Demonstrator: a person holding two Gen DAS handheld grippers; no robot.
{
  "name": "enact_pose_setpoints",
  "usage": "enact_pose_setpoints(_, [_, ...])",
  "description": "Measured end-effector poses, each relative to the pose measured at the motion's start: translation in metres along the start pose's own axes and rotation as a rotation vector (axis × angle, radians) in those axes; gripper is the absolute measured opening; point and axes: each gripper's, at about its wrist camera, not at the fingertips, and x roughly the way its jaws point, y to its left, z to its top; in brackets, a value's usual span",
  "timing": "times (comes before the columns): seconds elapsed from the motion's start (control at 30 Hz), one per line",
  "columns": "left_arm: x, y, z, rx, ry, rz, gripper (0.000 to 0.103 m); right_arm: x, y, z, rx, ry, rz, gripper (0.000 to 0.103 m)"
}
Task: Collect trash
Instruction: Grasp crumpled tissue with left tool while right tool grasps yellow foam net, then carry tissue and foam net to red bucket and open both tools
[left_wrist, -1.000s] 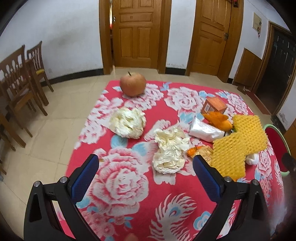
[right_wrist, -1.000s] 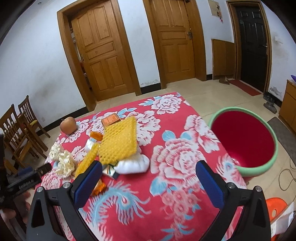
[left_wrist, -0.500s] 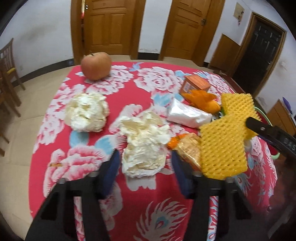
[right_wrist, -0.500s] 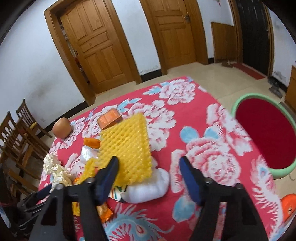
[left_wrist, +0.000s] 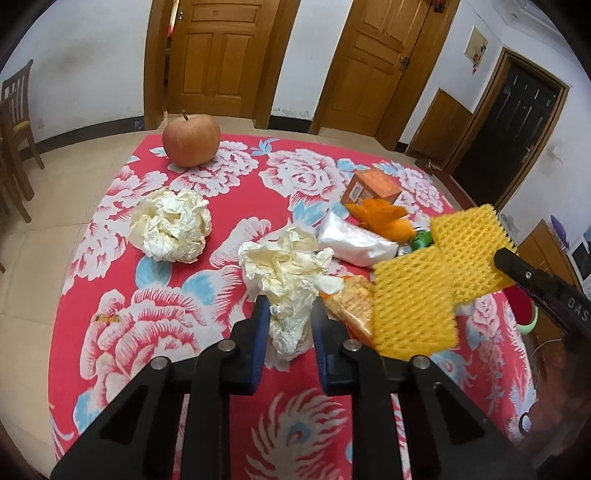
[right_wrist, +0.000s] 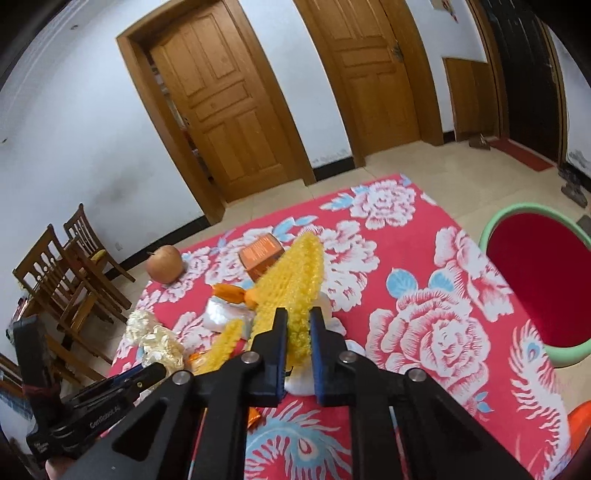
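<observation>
Trash lies on a red floral tablecloth (left_wrist: 155, 332). My left gripper (left_wrist: 287, 314) is shut on a crumpled cream paper wad (left_wrist: 291, 273). A second cream wad (left_wrist: 170, 229) lies to its left. My right gripper (right_wrist: 297, 325) is shut on a yellow foam net (right_wrist: 295, 280), which also shows in the left wrist view (left_wrist: 469, 243). Another yellow foam net (left_wrist: 413, 302) lies beside it. A white bag (left_wrist: 351, 242), orange wrappers (left_wrist: 384, 218) and an orange box (left_wrist: 373, 186) lie behind.
An apple (left_wrist: 191, 140) sits at the table's far left corner. A red basin with a green rim (right_wrist: 539, 284) stands on the floor right of the table. Wooden chairs (right_wrist: 62, 280) stand at the left. Wooden doors line the far wall.
Both grippers moved forward and down and went from open to shut, the left on the near paper wad, the right on the yellow foam net.
</observation>
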Motion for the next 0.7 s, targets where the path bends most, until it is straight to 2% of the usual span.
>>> enact_pose_setpoints(0.17, [-0.017, -0.008, -0.002, -0.010, -0.020, -0.022, 0.021, -0.026, -0.004, 0.000, 0.018, -0.041, 0.032, 0.013])
enact_pose_setpoints(0.47, [-0.043, -0.038, -0.004, -0.003, -0.054, -0.047, 0.021, -0.062, -0.025, -0.002, 0.046, -0.099, 0.031, 0.013])
enact_pose_setpoints(0.7, [-0.043, -0.055, -0.003, 0.005, -0.055, -0.050, 0.021, -0.066, -0.047, -0.005, 0.071, -0.081, 0.012, 0.013])
